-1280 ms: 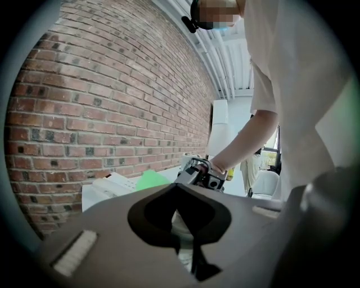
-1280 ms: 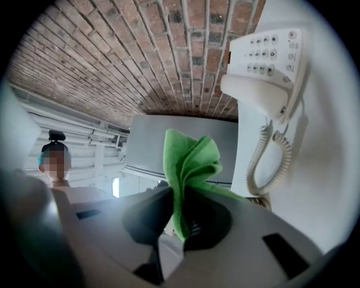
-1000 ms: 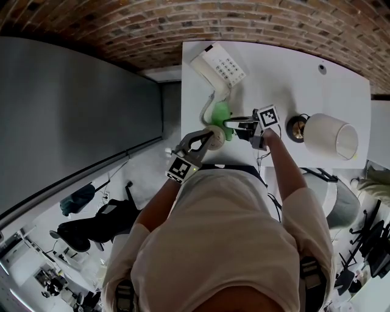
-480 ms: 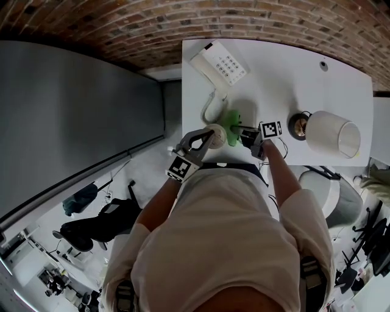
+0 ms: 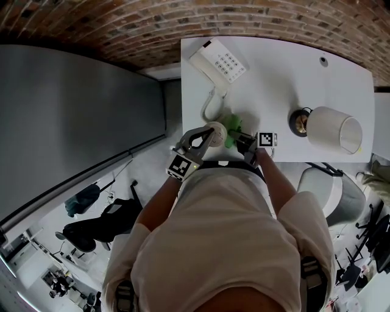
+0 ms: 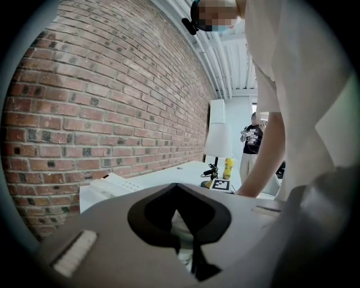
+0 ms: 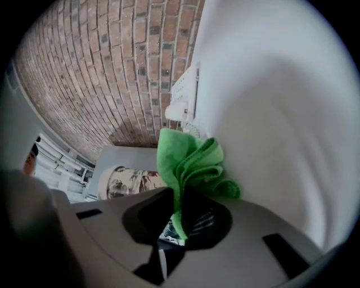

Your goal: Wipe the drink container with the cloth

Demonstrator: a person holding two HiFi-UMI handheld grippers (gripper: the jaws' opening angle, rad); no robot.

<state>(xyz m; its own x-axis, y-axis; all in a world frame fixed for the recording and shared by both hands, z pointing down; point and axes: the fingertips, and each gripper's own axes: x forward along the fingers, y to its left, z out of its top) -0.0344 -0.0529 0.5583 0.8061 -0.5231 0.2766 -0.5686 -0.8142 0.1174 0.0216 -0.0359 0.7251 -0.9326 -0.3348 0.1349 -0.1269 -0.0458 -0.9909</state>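
At the near edge of the white table [image 5: 286,79], close to the person's body, the left gripper [image 5: 206,137] holds the drink cup [image 5: 215,130]. Its two jaws are squeezed onto the sides of the cup. In the left gripper view, a bit of the pale cup shows in the gap between them. The cup has a pale lid, and in the right gripper view it has drawings printed on its side.

The right gripper [image 5: 242,138] comes in from the other side and points at the cup. Its jaws are pinched tight on a green cloth [image 5: 231,127]. The cloth is bunched up in soft folds and sticks out past the jaw tips. From the head view, the cloth sits right against the side of the cup, between the cup and the right gripper. I cannot tell for sure if it touches the cup.

Farther back on the table lies a white desk phone [image 5: 218,64]. Its curly cord [image 5: 209,106] runs down toward the cup. A lamp [image 5: 332,133] with a white shade stands at the right side of the table, well apart from the cup. A brick wall [image 5: 183,18] is behind the table. In the left gripper view, a person in a dark shirt [image 6: 252,140] stands far off, past the lamp.
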